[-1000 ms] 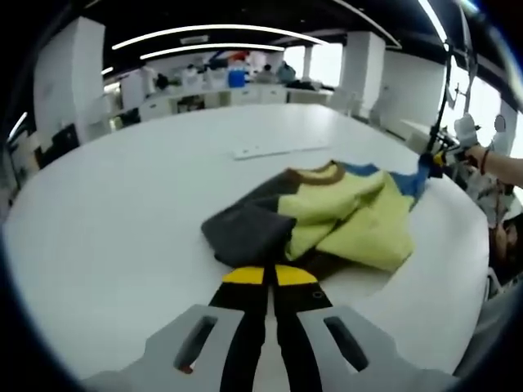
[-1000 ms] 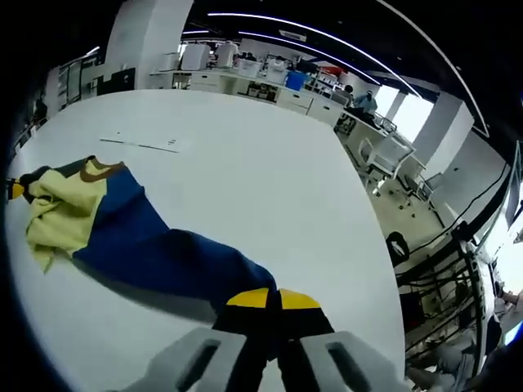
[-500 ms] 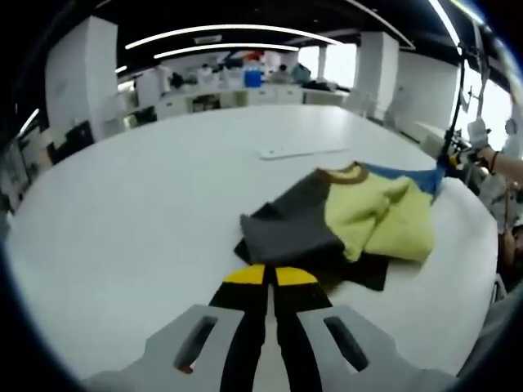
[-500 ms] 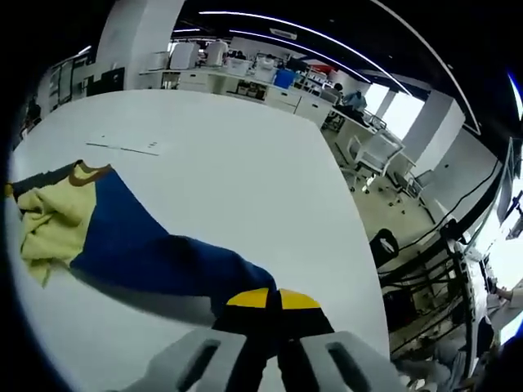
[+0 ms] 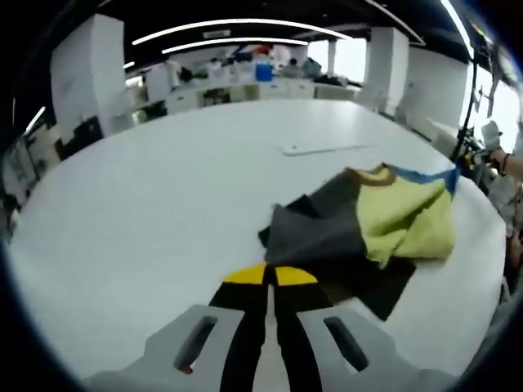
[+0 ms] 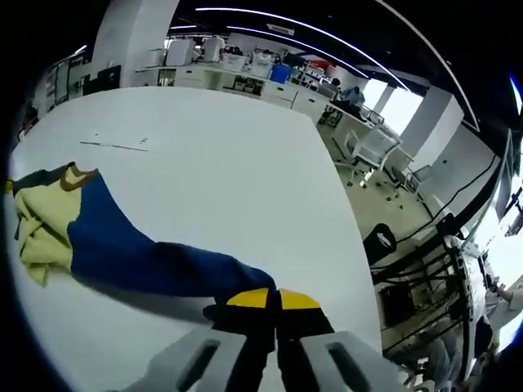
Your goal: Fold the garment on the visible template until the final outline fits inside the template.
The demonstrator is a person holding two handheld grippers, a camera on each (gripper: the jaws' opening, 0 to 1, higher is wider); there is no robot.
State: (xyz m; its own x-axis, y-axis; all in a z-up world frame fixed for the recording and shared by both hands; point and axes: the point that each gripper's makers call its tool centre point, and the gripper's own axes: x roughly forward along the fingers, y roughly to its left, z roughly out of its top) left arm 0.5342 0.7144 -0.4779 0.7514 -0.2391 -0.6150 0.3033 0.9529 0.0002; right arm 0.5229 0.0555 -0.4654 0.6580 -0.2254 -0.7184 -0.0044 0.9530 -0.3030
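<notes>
A garment [image 5: 359, 233] with grey, black, yellow and blue panels and a brown collar lies rumpled on the round white table [image 5: 147, 188]. My left gripper [image 5: 270, 276] sits low in the left gripper view with its jaws shut on the black edge of the cloth. In the right gripper view the garment's blue sleeve [image 6: 155, 261] stretches from the yellow body [image 6: 37, 224] down to my right gripper [image 6: 272, 299], which is shut on the sleeve's end. A thin pale template strip [image 5: 323, 149] lies on the table beyond the garment, and the same strip [image 6: 114, 144] shows in the right gripper view.
The table's curved edge [image 6: 359, 269] runs close to my right gripper, with office chairs [image 6: 368, 151] and floor cables beyond it. A person's hand [image 5: 500, 155] is at the right of the left gripper view. Desks and shelves [image 5: 237, 82] stand far behind.
The garment has been drawn out between the two grippers: its grey and black part has spread flatter near my left gripper, and the blue sleeve is pulled straighter. Both views have shifted.
</notes>
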